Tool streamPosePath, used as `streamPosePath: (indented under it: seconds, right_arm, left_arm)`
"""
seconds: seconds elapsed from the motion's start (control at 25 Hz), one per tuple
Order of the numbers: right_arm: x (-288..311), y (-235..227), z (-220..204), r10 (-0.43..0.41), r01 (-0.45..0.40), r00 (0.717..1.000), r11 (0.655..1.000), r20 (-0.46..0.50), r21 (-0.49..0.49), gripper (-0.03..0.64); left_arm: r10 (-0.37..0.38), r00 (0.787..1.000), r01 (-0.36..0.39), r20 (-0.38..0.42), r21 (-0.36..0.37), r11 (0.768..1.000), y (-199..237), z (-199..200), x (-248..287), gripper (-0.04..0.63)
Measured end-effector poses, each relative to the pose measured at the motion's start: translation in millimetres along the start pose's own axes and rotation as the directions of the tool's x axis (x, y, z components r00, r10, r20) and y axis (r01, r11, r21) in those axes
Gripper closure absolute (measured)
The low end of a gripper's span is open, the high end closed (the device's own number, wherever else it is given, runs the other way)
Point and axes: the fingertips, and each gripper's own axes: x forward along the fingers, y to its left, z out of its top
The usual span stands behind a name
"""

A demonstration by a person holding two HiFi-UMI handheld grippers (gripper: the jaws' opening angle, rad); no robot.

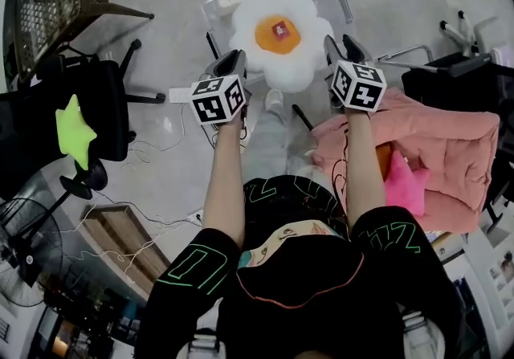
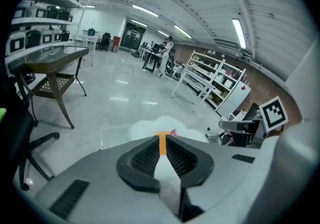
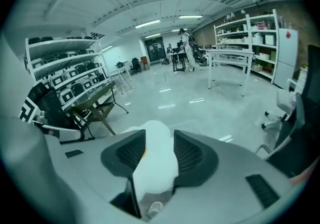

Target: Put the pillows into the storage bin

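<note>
My left tongs (image 2: 162, 140) are nearly together, pinching a thin fold of the egg pillow (image 1: 281, 38) at its white rim. The orange yolk shows just past the tips. My right tongs (image 3: 159, 140) stand wider, their gap packed with white plush and the pads pressing on it.

I grip one edge per side so the floppy pillow hangs spread and does not fold on the way in. It sits over the open mouth of the storage bin (image 1: 218, 6), which is clear-walled and on the floor ahead. I cannot tell whether it already rests on the rim.

Judgement: the release is the step in hand.

Left to fetch:
- green star pillow (image 1: 74, 131), on the black chair (image 1: 108, 100) to my left
- pink star pillow (image 1: 405, 185), against the pink cushion (image 1: 454, 148) to my right
</note>
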Motion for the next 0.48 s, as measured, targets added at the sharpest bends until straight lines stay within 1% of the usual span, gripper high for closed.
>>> streamPosePath:
  seconds: [0.04,0.12,0.16,0.24,0.32,0.4,0.48]
  right_arm:
    - [0.2,-3.4,-3.0,-0.010,0.010,1.000,1.000,-0.006,0.006,0.443]
    - [-2.7,-12.2,-11.7,-0.021,0.021,1.000,0.999,-0.018,0.031,0.445]
    - [-6.6,-17.8,-17.1,-0.026,0.027,0.999,0.998,-0.023,0.048,0.448]
    - [-21.3,-33.1,-28.1,-0.047,0.049,0.999,0.995,-0.025,0.084,0.511]
    - [-42.1,-53.5,-37.4,-0.081,0.083,0.997,0.989,-0.018,0.122,0.605]
    - [-68.4,-73.8,-47.1,-0.118,0.117,0.993,0.979,-0.003,0.170,0.614]
    - [-100.7,-96.2,-58.1,-0.173,0.164,0.985,0.962,0.020,0.220,0.614]
  left_arm:
    - [-0.018,1.000,0.018,0.000,-0.007,1.000,-1.6,2.0,3.3,0.562]
    - [-0.067,0.998,0.067,0.003,0.002,0.998,-13.7,5.2,11.4,0.602]
    - [-0.101,0.995,0.101,0.001,0.011,0.995,-24.1,5.6,16.0,0.601]
    - [-0.181,0.983,0.181,-0.012,0.033,0.983,-52.5,3.4,24.9,0.601]
    - [-0.256,0.966,0.258,-0.038,0.065,0.964,-86.3,-1.8,33.0,0.600]
    - [-0.324,0.943,0.332,-0.082,0.111,0.937,-122.5,-9.7,40.2,0.600]
    - [-0.393,0.911,0.410,-0.129,0.158,0.898,-162.4,-19.3,45.9,0.600]
